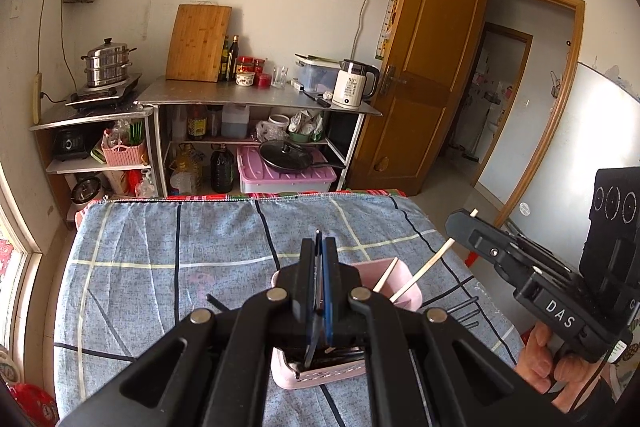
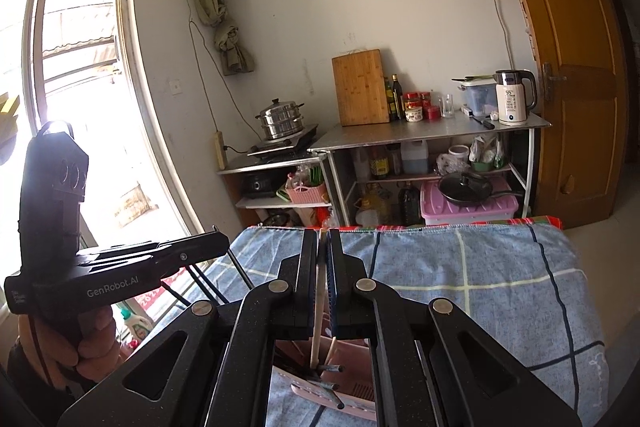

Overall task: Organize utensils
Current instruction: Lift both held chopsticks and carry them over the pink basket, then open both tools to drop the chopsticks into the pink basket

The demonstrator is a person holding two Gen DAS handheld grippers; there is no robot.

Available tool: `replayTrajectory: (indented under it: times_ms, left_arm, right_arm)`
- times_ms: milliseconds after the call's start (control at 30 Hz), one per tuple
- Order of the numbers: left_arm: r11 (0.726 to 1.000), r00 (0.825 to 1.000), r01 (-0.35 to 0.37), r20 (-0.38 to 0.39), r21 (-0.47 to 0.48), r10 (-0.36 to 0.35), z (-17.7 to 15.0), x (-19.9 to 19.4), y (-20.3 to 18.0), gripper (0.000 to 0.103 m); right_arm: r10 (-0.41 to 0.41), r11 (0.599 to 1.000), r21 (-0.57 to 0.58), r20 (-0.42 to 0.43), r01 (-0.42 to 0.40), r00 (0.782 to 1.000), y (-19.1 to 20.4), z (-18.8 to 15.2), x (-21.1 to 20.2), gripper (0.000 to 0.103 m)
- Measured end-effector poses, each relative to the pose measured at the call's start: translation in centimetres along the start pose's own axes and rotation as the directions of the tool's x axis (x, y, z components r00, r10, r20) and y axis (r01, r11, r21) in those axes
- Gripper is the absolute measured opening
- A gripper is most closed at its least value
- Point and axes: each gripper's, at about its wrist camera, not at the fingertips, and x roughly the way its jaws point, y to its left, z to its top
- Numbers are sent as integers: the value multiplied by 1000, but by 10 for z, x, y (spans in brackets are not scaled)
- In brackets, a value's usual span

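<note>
A pink utensil holder (image 1: 404, 291) stands on the blue checked cloth, partly hidden under both grippers; it also shows in the right wrist view (image 2: 352, 393). My left gripper (image 1: 319, 247) is shut on a thin dark utensil (image 1: 316, 331) whose lower end reaches into the holder. My right gripper (image 2: 321, 247) is shut on a pale wooden chopstick (image 2: 317, 323) that slants down into the holder. In the left wrist view the right gripper (image 1: 460, 223) is at the right, with the chopstick (image 1: 424, 271) and a second pale stick (image 1: 386, 275) in the holder. Dark utensils (image 2: 332, 385) lie inside it.
The table (image 1: 160, 267) carries a blue checked cloth. Black sticks (image 1: 466, 311) lie right of the holder. Behind stands a metal shelf (image 1: 256, 99) with a cutting board, bottles, a kettle (image 1: 354, 83) and a steamer pot (image 1: 106, 65). A wooden door (image 1: 424, 67) is open at the right.
</note>
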Motion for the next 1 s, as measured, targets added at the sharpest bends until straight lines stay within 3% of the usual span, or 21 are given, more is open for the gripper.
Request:
replayTrajectory:
  times_ms: [367, 433, 533, 800, 1000]
  left_arm:
    - [999, 998, -29, -53, -21, 28, -7, 15, 7, 6]
    - [999, 999, -36, -42, -22, 35, -6, 12, 7, 14]
    - [999, 999, -33, -17, -26, 32, -5, 4, 6, 32]
    - [999, 997, -49, 58, -24, 50, -7, -33, -3, 34]
    - [998, 994, -57, 94, -3, 57, -30, -62, -20, 39]
  right_arm:
    - [-4, 1000, -8, -119, 3, 993, -4, -16, 23, 4]
    - [-3, 1000, -8, -124, 2, 992, -5, -17, 22, 5]
    - [-10, 1000, -4, -115, 10, 993, -6, -15, 15, 14]
    - [-15, 1000, -17, -60, 14, 998, -6, -11, -21, 17]
    - [-21, 999, -25, -34, 20, 999, -5, -26, -58, 18]
